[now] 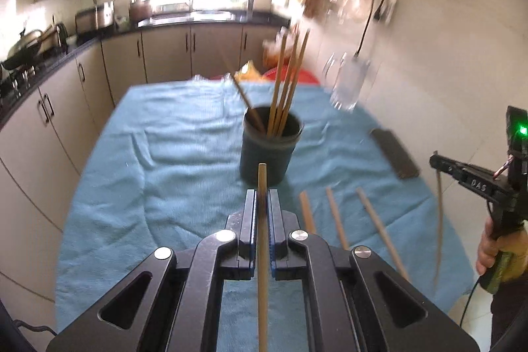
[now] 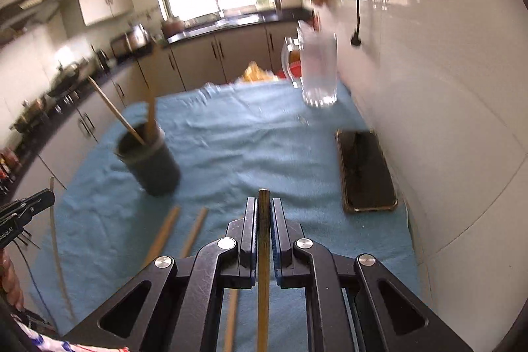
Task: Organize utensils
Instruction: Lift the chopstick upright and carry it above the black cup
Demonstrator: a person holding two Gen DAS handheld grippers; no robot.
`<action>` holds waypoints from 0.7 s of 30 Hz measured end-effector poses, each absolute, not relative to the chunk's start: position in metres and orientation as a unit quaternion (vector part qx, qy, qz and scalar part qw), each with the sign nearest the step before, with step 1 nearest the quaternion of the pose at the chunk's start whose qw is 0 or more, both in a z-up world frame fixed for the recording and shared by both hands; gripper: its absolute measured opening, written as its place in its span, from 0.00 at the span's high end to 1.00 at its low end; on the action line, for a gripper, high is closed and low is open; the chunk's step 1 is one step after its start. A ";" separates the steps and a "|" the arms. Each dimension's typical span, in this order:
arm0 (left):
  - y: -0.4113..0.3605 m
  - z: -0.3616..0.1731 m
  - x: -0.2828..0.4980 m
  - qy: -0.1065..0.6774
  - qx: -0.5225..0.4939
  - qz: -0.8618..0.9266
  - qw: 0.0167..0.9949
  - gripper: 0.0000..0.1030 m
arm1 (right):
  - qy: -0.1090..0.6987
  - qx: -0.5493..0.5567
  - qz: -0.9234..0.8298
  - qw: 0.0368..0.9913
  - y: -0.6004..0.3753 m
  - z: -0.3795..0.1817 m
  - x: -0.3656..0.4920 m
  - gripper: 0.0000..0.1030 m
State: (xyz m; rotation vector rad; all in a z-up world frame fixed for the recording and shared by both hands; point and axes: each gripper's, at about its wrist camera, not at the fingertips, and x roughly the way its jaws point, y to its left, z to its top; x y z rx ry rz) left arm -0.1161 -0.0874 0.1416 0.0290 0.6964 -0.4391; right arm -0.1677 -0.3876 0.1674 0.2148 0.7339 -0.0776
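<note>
A big worktop [image 1: 171, 154] wears a blue cloth. A dark cup [image 1: 270, 150] stands on it with several chopsticks inside, leaning up. A clear glass jug [image 2: 318, 71] stands far back by the white wall, and a black phone [image 2: 366, 170] lies flat near that wall. The left hand-held gripper [image 1: 263, 213] pinches one light chopstick [image 1: 262, 269] tight, up above the cloth. The right hand-held gripper [image 2: 264, 220] pinches a darker chopstick [image 2: 263, 286] too. Three loose chopsticks [image 1: 336, 220] lie on the cloth near the cup.
</note>
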 end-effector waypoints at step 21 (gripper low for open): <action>-0.063 0.184 -0.199 0.256 -0.018 -0.241 0.936 0.95 | 0.277 0.088 -0.007 0.957 -0.361 0.225 -0.242 0.93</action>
